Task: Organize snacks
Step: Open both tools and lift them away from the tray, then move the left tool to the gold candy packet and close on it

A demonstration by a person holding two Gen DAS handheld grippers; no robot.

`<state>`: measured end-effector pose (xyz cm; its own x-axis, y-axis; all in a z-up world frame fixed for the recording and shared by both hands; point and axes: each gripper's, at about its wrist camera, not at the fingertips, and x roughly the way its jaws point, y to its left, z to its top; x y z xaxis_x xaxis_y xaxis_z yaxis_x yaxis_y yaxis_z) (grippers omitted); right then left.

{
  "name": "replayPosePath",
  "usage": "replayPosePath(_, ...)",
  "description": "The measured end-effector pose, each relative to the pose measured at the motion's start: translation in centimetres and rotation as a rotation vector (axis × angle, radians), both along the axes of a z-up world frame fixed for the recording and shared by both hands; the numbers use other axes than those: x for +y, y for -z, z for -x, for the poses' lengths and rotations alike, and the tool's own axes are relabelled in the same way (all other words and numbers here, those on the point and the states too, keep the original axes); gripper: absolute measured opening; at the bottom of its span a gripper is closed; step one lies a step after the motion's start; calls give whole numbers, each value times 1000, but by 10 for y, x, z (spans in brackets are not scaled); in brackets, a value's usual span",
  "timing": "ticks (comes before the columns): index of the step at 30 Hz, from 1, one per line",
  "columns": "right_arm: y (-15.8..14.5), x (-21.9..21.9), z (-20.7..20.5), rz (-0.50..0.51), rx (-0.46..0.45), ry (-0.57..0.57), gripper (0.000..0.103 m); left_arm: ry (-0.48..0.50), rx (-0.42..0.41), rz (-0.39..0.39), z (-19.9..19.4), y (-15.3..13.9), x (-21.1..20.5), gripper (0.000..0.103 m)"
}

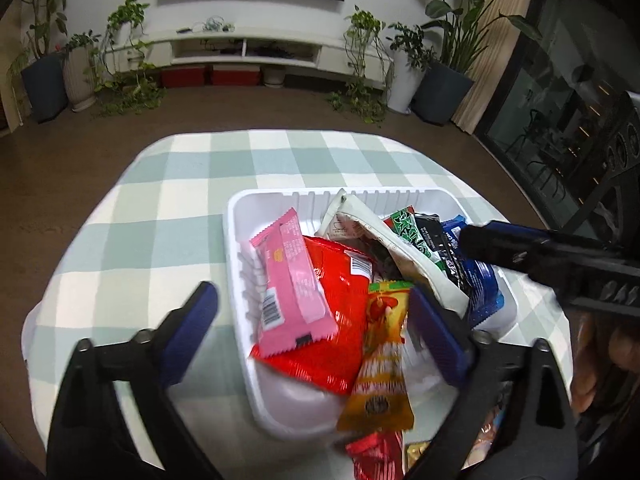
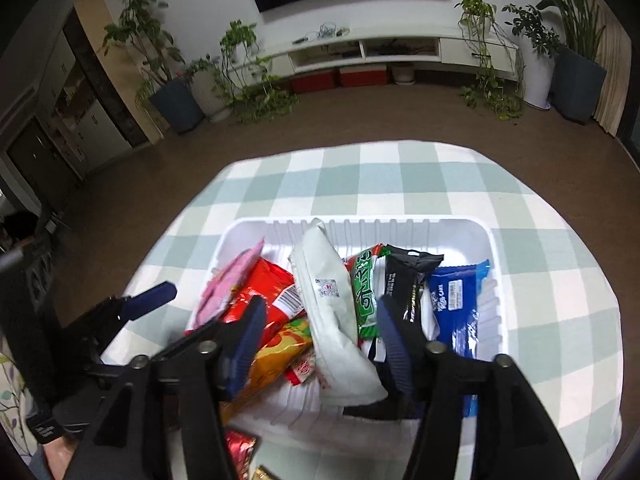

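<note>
over the white tray, both grippers hang w/ fingers spread, nothing pinched: left gripper, right gripper. snacks already piled inside. orange packet at the near rim should prob be nudged fully in.

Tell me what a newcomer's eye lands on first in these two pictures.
First, the white tray on the checked tablecloth, heaped with bright snack packs: a pink pack lying on a red bag at its left, a blue pack at its right. Next, the open left gripper and right gripper hanging over the tray, jaws holding nothing.
</note>
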<state>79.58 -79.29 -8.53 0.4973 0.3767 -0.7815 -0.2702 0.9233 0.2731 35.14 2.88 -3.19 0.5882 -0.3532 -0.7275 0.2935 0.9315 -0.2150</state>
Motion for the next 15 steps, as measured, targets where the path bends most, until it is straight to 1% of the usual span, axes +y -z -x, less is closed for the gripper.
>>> replayPosePath(4,-19,-22,26,-72,-36,14,80,-6,-24,9,31,-8,8,103)
replayPosePath(6,-26,-32,41,-94,-60,22,83,7,-45,-6,48,-10,9,103)
replayPosePath(9,-34,-55,75,-148,-87,37,83,24,-61,-31,76,-9,8,103)
replayPosePath(12,-34,-71,106,-190,-108,55,88,40,-53,-50,106,-4,5,103)
replayPosePath(15,-26,-85,143,-205,-117,75,88,33,-20,-58,130,5,3,103)
